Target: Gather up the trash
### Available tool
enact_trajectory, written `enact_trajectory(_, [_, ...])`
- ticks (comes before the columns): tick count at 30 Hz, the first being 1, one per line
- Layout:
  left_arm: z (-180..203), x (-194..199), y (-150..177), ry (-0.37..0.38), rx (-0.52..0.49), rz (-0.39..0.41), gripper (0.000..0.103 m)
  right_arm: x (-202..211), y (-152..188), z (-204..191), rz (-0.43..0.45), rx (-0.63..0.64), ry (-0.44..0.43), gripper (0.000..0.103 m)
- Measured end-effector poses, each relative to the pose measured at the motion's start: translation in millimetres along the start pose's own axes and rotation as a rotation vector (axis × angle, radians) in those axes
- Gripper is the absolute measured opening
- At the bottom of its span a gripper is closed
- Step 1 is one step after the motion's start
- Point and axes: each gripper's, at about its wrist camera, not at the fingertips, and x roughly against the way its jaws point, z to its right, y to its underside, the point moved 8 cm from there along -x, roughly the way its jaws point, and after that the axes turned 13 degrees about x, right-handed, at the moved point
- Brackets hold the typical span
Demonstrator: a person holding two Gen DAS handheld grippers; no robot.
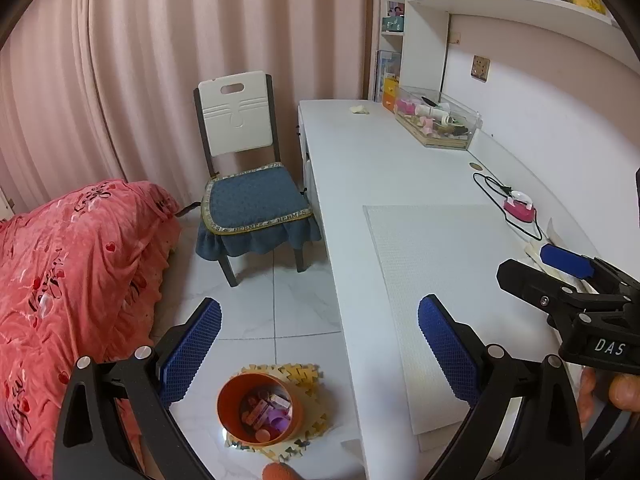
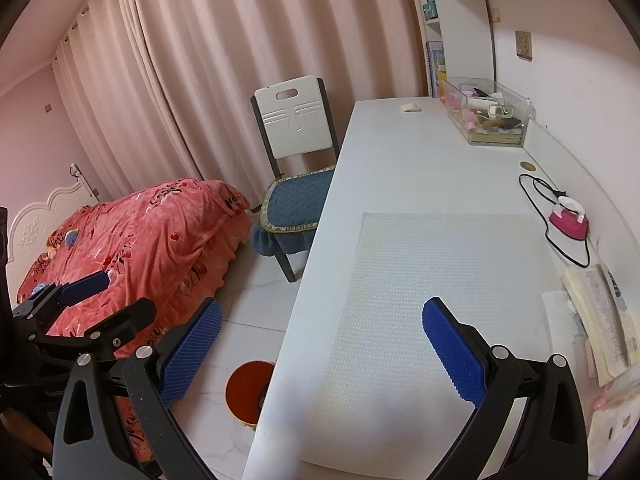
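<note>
While both tools gape wide and hold nothing, the left tool [image 1: 320,354] and right tool [image 2: 322,354] sit low in frame; the orange bin [image 1: 259,407] with trash stands bottom center on the floor beside the bench [image 1: 360,168].

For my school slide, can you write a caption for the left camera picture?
Open left tongs hover above an orange bin holding scraps, beside a white desk.
</note>
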Motion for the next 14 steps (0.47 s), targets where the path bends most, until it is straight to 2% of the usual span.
enact_trajectory(14, [-8.7, -7.5, 2.9, -0.021, 0.007, -0.040, 0.097, 0.8, -1.2, 0.2, -0.004, -0.004, -0.002, 0.098])
